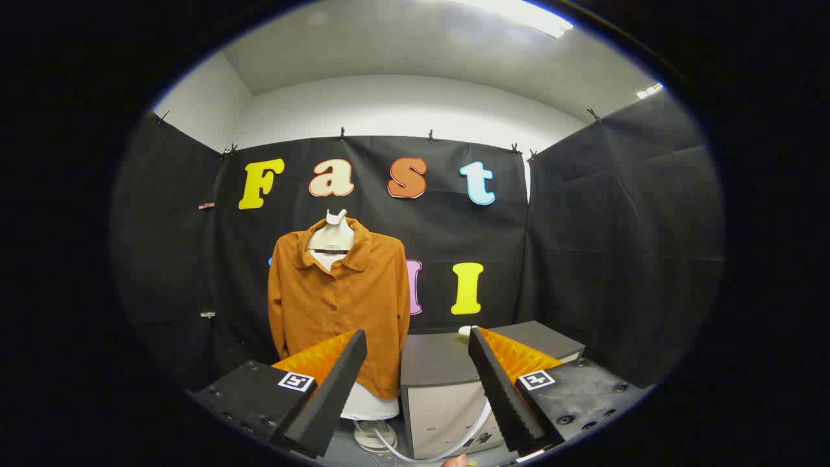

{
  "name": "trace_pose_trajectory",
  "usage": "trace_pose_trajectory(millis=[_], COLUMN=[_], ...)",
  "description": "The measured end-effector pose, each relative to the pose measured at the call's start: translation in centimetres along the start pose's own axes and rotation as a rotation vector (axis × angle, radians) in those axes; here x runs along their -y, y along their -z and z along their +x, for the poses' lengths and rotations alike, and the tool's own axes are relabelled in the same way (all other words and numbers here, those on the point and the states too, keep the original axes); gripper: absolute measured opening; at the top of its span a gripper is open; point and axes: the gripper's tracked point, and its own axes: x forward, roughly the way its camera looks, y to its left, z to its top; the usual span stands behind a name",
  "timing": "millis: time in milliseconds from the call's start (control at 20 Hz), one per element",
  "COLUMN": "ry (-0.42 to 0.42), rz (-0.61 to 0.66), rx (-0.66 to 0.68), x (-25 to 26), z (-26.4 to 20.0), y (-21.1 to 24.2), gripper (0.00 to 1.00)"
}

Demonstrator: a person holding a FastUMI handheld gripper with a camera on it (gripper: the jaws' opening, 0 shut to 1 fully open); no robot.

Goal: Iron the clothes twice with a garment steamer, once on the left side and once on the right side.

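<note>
A rust-orange button shirt [337, 305] hangs on a white mannequin torso [368, 407] against the booth's back wall, beyond my left finger [331, 389]. My gripper [416, 333] is open, well short of the shirt, with nothing between its fingers. A small white object [464, 331], perhaps part of the steamer, lies on top of a grey box [438, 389] just past the tip of my right finger [502, 389]; most of it is hidden. A white cord [463, 438] loops down in front of the box, low between the fingers.
The grey box stands right of the mannequin and close to it. The mannequin's round white base [373, 434] rests on the floor. Black cloth walls close in on the left, back and right. A fingertip [457, 462] shows at the very bottom.
</note>
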Motion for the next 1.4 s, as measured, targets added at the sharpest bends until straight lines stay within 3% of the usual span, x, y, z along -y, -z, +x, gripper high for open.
trace_pose_trajectory(millis=[1100,1400], ry=[-0.050,-0.038], rz=[-0.018,0.007], rx=[-0.010,-0.030], x=[-2.1,-0.5], z=[-0.2,1.1], y=[0.0,0.7], gripper=[0.98,0.98])
